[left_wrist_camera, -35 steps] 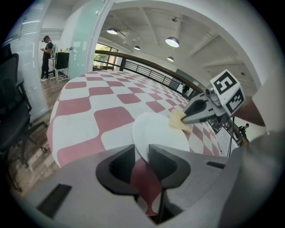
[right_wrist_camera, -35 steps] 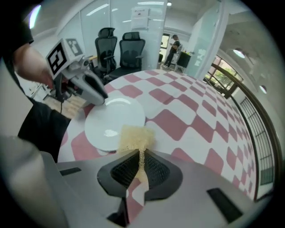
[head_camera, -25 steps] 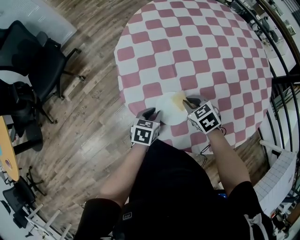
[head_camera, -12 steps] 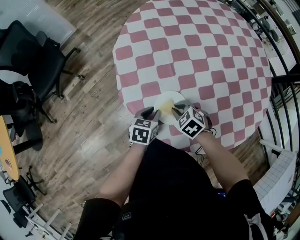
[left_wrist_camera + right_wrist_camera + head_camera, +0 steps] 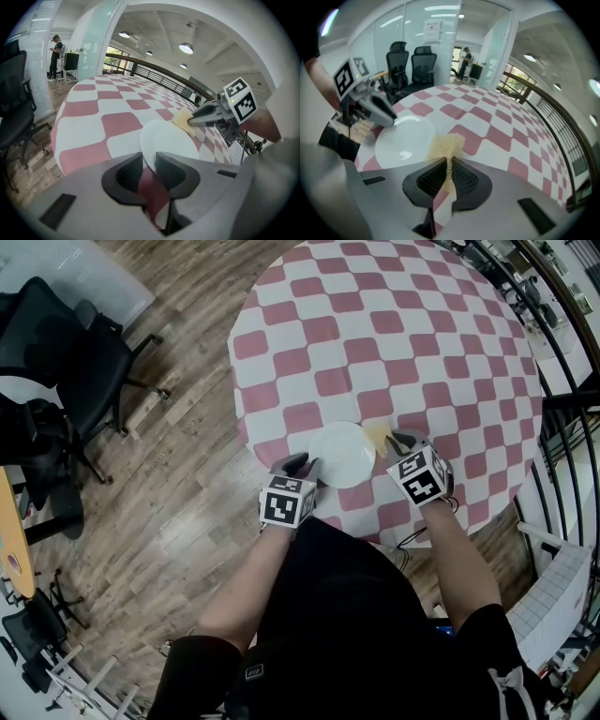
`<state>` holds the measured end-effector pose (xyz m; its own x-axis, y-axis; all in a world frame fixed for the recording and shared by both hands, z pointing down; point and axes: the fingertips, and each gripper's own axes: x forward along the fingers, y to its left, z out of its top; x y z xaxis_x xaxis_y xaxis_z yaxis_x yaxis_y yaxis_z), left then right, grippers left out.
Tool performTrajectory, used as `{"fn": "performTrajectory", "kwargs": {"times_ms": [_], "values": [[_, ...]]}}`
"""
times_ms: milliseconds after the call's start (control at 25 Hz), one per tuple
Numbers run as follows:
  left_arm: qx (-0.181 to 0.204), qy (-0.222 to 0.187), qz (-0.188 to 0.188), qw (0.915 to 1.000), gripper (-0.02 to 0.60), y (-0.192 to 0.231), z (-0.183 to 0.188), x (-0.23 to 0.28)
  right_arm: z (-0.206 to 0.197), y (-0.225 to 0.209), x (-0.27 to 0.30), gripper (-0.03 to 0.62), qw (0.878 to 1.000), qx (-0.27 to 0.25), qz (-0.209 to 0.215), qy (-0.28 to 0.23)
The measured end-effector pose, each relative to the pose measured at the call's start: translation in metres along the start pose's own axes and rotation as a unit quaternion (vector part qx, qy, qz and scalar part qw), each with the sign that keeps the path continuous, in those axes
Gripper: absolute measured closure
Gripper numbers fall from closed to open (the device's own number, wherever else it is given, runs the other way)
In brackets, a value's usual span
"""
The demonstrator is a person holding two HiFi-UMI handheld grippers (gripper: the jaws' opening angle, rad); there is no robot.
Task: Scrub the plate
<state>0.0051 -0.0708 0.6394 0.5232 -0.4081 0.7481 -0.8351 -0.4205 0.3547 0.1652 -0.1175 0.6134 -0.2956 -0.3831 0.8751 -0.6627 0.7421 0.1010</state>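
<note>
Grips the white plate (image 5: 342, 454) in the left gripper (image 5: 305, 465), sweeps the yellow scrub pad (image 5: 378, 435), clenched in the right gripper (image 5: 398, 439), off the rim opposite, likely between strokes.

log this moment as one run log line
left gripper: shut on plate rim | right gripper: shut on yellow sponge | sponge: beside plate's right rim, over checked tablecloth

Pink-checked round table (image 5: 394, 343), black office chair (image 5: 66, 362), wooden floor (image 5: 187, 512), dark railing (image 5: 561, 352)
</note>
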Motion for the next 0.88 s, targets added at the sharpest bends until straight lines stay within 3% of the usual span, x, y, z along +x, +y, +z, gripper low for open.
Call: {"fn": "performTrajectory", "kwargs": {"times_ms": [80, 160, 280, 400, 520, 720, 880], "values": [[-0.003, -0.002, 0.0, 1.0, 0.491, 0.001, 0.0, 0.0, 0.018, -0.005, -0.005, 0.553, 0.998, 0.049, 0.006, -0.045], [-0.01, -0.007, -0.002, 0.9999, 0.491, 0.002, 0.001, 0.0, 0.042, 0.013, 0.0, 0.553, 0.994, 0.065, 0.041, -0.074], [-0.013, -0.009, -0.003, 0.9999, 0.491, 0.001, 0.0, 0.002, 0.068, 0.061, 0.022, 0.553, 0.992, 0.031, 0.099, -0.069], [-0.006, -0.008, 0.0, 0.9999, 0.491, 0.001, 0.0, 0.002, 0.076, 0.1, 0.042, 0.553, 0.992, -0.026, 0.12, -0.036], [-0.004, -0.008, 0.002, 1.0, 0.491, 0.0, 0.0, 0.002, 0.073, 0.11, 0.049, 0.553, 0.992, -0.054, 0.114, -0.026], [0.0, -0.012, 0.005, 0.9999, 0.491, 0.001, 0.003, 0.001, 0.051, 0.118, 0.036, 0.553, 0.987, -0.021, 0.16, -0.01], [-0.001, -0.009, 0.005, 0.9999, 0.489, 0.0, 0.001, 0.001, 0.03, 0.12, 0.026, 0.553, 0.987, -0.03, 0.157, -0.004]]}}
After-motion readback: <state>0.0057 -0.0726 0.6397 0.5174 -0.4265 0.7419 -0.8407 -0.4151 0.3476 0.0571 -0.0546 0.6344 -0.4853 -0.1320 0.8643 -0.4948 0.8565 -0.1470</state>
